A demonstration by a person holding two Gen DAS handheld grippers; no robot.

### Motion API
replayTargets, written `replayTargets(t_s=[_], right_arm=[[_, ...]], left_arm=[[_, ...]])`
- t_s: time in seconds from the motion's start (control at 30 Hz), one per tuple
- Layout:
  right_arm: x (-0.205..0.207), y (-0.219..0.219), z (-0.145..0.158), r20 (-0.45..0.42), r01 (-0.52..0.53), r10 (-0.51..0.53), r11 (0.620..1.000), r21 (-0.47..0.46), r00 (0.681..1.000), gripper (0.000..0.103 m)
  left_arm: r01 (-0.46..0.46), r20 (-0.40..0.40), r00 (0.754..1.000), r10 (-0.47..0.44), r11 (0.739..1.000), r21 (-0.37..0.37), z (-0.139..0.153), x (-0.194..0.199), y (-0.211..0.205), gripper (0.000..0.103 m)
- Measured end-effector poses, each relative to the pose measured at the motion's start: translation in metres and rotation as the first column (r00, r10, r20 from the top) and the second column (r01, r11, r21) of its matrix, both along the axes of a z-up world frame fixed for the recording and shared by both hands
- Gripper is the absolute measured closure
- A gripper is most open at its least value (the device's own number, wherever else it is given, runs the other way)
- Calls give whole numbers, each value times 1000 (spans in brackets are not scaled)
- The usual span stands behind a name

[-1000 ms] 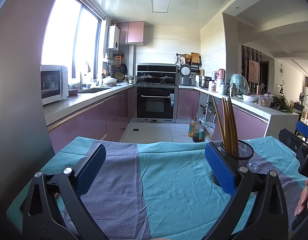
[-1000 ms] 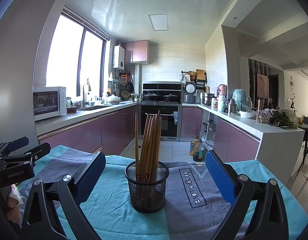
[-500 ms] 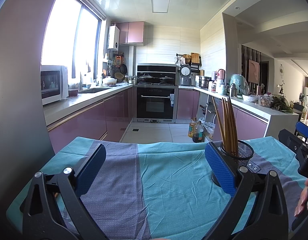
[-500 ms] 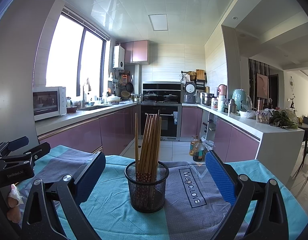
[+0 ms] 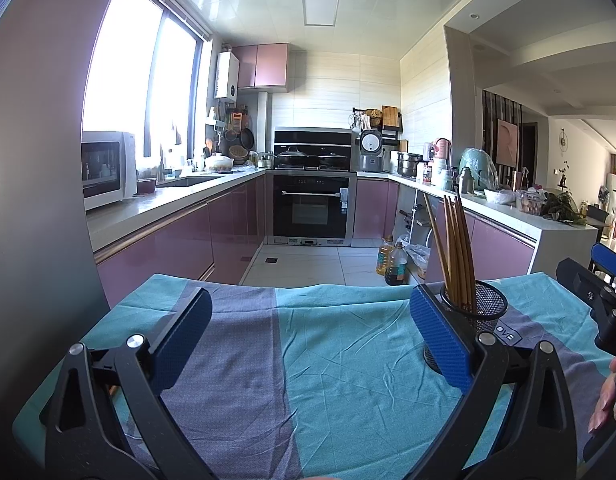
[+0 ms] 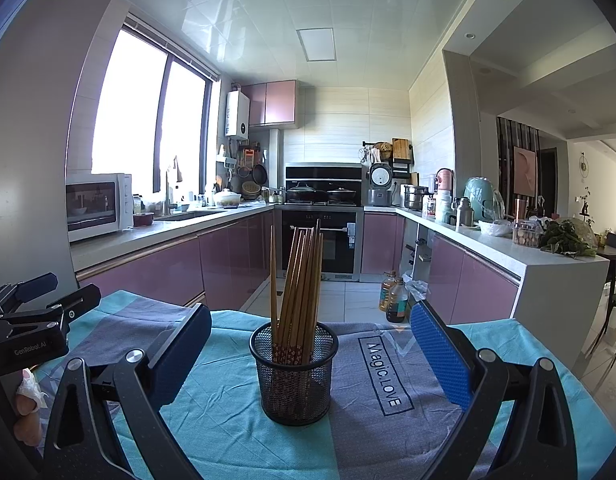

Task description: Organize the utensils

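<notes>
Mesh holder (image 5: pixel 484 308) half hidden behind left gripper's (image 5: pixel 312 338) jaws.

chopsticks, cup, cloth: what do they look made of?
Chopsticks: probably wood or bamboo; matte tan shafts, with a red patterned band low down, likely painted.
Cup: black wire mesh, likely coated metal; you see the chopsticks through its wall.
Cloth: woven fabric, teal and grey blocks, matte, creased, with printed lettering.
</notes>
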State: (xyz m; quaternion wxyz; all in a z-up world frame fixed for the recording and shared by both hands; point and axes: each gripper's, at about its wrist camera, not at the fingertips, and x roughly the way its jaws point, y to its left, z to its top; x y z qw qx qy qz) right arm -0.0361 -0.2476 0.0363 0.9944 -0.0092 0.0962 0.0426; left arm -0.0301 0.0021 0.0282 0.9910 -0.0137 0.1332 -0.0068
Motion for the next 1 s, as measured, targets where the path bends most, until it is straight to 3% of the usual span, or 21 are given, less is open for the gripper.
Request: replayTargets(t_s=[0.73, 0.8, 0.87, 0.97, 1.0], right_arm=[[6, 0, -1, -28, -5, 5, 1000, -8, 1000, 6], [12, -7, -6, -59, -7, 6, 1000, -9, 998, 6], [28, -20, -18, -146, 19, -24, 999, -30, 989, 6], [64, -50, -46, -337, 72, -88, 996, -60, 937, 6], [80, -64, -61, -424, 97, -126, 991, -90, 897, 6]], left_arm=[[-9, 13, 1000, 8, 1000, 20, 4, 2, 3, 6], [-4, -16, 1000, 4, 1000, 15, 2, 8, 6, 6], [-7, -56, 998, 8, 1000, 15, -1, 14, 11, 6], [-24, -125, 992, 28, 999, 30, -10, 29, 21, 6], [-30, -160, 986, 36, 999, 42, -14, 37, 26, 6]])
